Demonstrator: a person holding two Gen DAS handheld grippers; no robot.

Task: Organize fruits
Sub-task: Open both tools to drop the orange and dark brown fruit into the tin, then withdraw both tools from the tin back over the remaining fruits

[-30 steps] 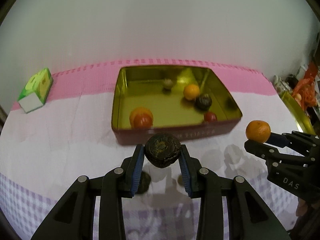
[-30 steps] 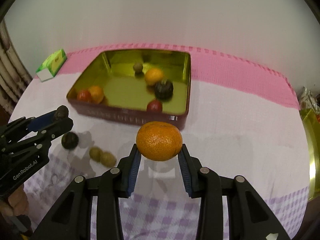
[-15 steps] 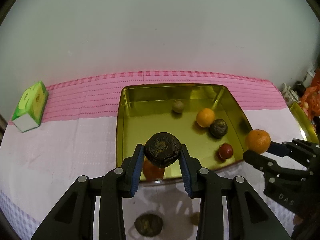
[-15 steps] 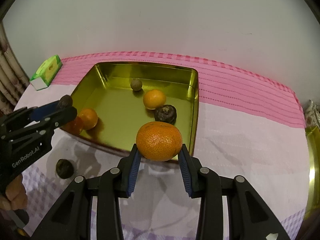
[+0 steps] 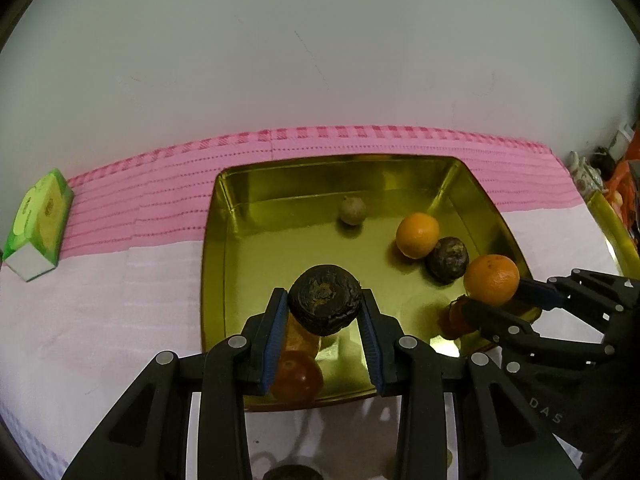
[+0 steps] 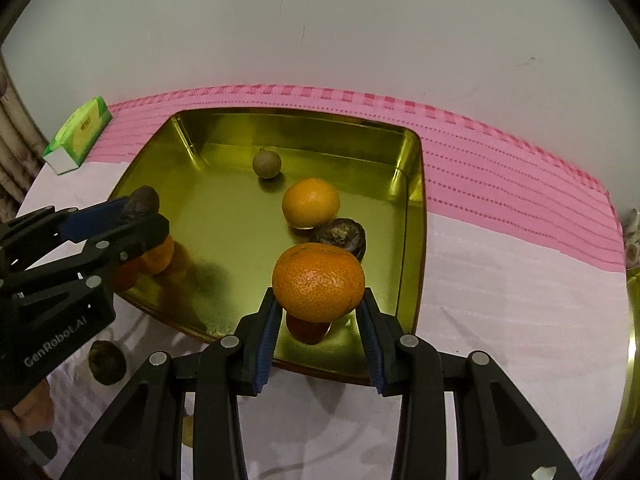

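Observation:
A gold tin tray [image 5: 248, 264] [image 6: 412, 216] lies on the cloth. Inside lie an orange [image 5: 417, 235] [image 6: 311, 203], a dark wrinkled fruit [image 5: 447, 259] [image 6: 340, 235], a small tan round fruit [image 5: 352, 210] [image 6: 267, 164], a red fruit [image 5: 297, 376] and an orange fruit [image 6: 160, 258] near the front left. My left gripper [image 5: 325, 336] is shut on a dark wrinkled fruit [image 5: 325, 305] above the tray's front left. My right gripper [image 6: 319, 332] is shut on a mandarin [image 6: 319, 281] [image 5: 491, 279] above the tray's front right, over a small red fruit [image 6: 308, 330].
A green and white carton [image 5: 38, 220] [image 6: 78, 134] lies at the far left on the pink cloth band. Another dark fruit [image 6: 106, 362] lies on the cloth in front of the tray. A gold lid edge [image 5: 612, 228] shows at the far right. A white wall stands behind.
Both grippers have moved forward with their fruits, from in front of the tray to over its front part. The tray looks nearer and larger.

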